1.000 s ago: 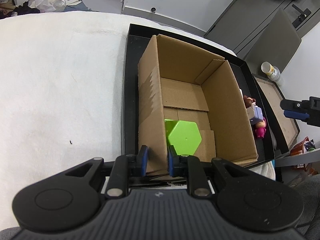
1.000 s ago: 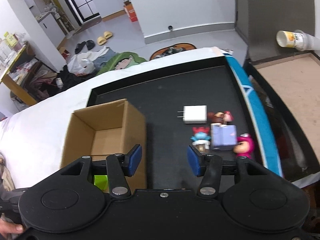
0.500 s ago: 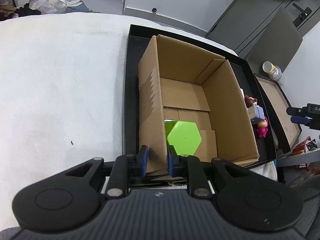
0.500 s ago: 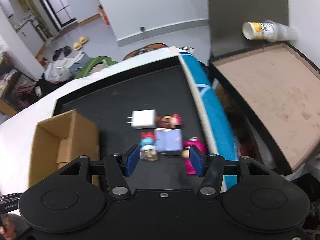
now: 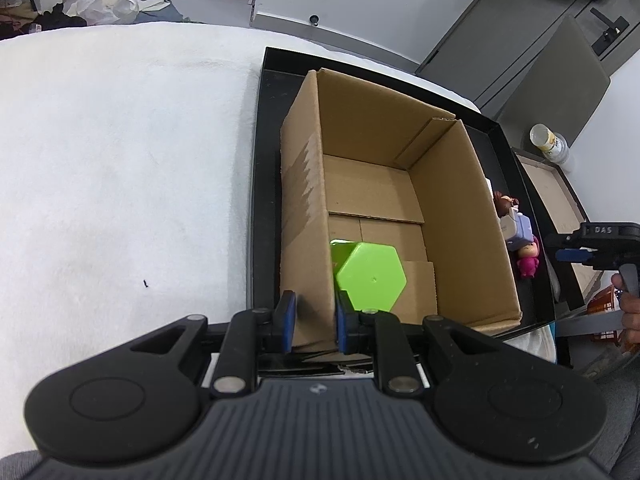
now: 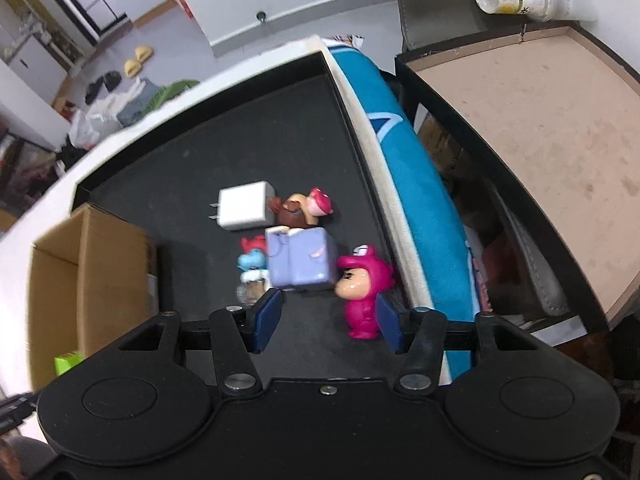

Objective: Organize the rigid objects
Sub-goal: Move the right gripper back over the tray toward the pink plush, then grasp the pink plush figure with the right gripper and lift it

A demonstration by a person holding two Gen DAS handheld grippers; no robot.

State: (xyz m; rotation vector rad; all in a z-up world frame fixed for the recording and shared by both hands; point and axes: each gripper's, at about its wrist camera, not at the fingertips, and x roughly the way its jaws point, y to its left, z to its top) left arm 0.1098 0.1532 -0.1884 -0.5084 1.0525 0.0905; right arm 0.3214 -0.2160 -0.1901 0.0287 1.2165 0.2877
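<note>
Even indoor light, fisheye bend, slight blur in the right view

The left wrist view is sharp and bright; the white cloth point(image 5: 120, 168) is near washed out, and shadows inside the box point(image 5: 400, 184) are soft. The right wrist view is a little dimmer, with motion blur on the toys point(image 6: 304, 256) and the room at the left edge. Both views curve straight lines strongly toward the borders.
</note>
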